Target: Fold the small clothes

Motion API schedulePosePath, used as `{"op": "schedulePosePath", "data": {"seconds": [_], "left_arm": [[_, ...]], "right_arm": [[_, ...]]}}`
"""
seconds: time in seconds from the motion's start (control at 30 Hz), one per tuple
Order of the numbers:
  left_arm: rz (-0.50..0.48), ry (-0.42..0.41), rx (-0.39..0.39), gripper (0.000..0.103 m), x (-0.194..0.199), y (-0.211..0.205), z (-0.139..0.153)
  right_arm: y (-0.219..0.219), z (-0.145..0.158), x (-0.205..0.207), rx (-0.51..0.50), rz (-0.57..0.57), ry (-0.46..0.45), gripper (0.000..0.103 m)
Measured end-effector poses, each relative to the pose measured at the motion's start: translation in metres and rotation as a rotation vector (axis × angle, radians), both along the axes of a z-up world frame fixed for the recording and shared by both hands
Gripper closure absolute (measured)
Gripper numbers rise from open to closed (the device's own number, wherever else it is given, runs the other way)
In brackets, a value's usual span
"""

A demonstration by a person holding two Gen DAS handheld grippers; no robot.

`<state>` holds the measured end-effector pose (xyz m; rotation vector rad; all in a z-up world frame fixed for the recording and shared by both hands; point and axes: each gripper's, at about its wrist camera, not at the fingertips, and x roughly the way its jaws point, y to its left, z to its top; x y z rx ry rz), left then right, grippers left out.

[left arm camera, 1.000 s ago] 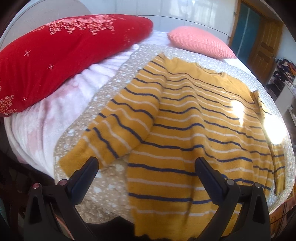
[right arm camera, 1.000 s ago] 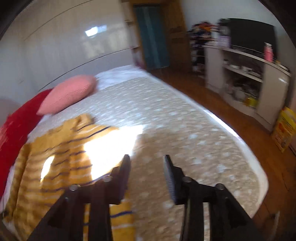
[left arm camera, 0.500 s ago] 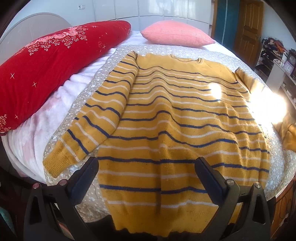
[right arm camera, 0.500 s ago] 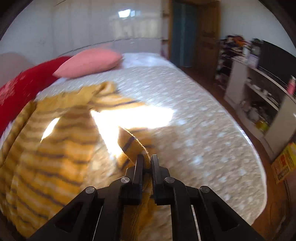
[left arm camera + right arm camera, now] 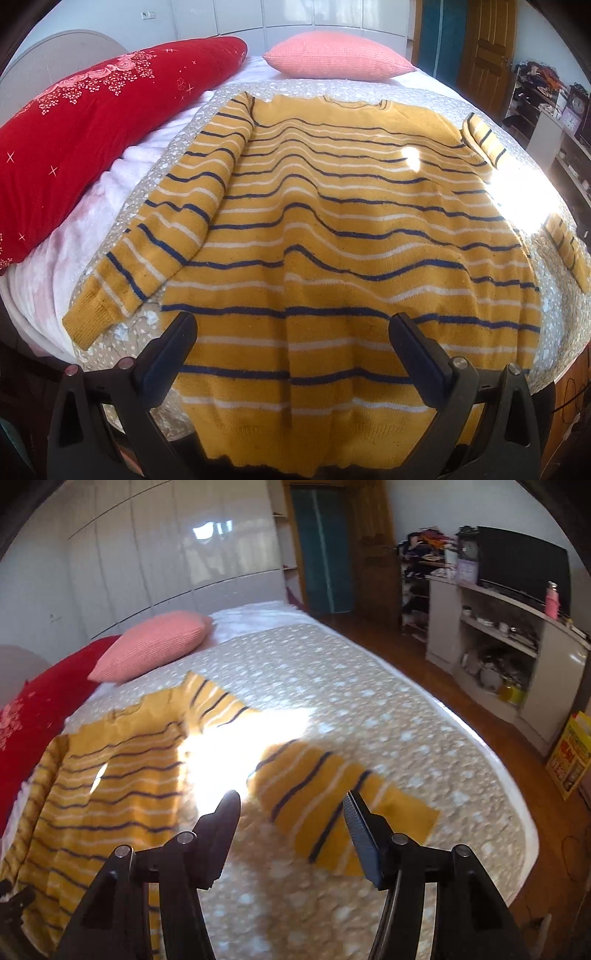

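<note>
Left gripper (image 5: 291, 343) hangs wide open and empty over the sweater's (image 5: 332, 240) hem, now squarer to it than a second ago; the sweater lies flat on the bed (image 5: 207, 122). Right gripper (image 5: 291, 821) is opening, having released the sleeve (image 5: 332, 797), which lies flat beyond its parted fingers.

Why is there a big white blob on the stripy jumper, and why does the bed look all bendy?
Right wrist view: sunlight glares white on the yellow knitted jumper with navy and white stripes, hiding its stripes; the sleeve is slightly blurred. Left wrist view: the same glare at the right; the fisheye lens curves the spotted beige bedspread.
</note>
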<state>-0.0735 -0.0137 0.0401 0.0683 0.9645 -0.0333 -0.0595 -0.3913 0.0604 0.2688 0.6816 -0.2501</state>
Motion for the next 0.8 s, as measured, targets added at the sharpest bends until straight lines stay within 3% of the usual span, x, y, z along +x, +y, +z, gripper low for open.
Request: {"op": "schedulePosePath", "data": {"seconds": [0.17, 0.3, 0.57, 0.8], "left_arm": [[-0.006, 0.016, -0.021, 0.000, -0.001, 0.001, -0.006], [-0.007, 0.037, -0.049, 0.000, 0.000, 0.005, -0.013], [-0.006, 0.078, -0.100, 0.000, 0.006, 0.012, -0.025], [-0.039, 0.093, -0.144, 0.000, 0.021, 0.014, -0.013]], "right_arm": [[0.055, -0.017, 0.011, 0.059, 0.179, 0.040, 0.040], [0.084, -0.027, 0.017, 0.059, 0.245, 0.072, 0.040], [0.110, -0.039, 0.022, 0.065, 0.297, 0.133, 0.040], [0.121, -0.041, 0.034, 0.036, 0.307, 0.166, 0.038]]}}
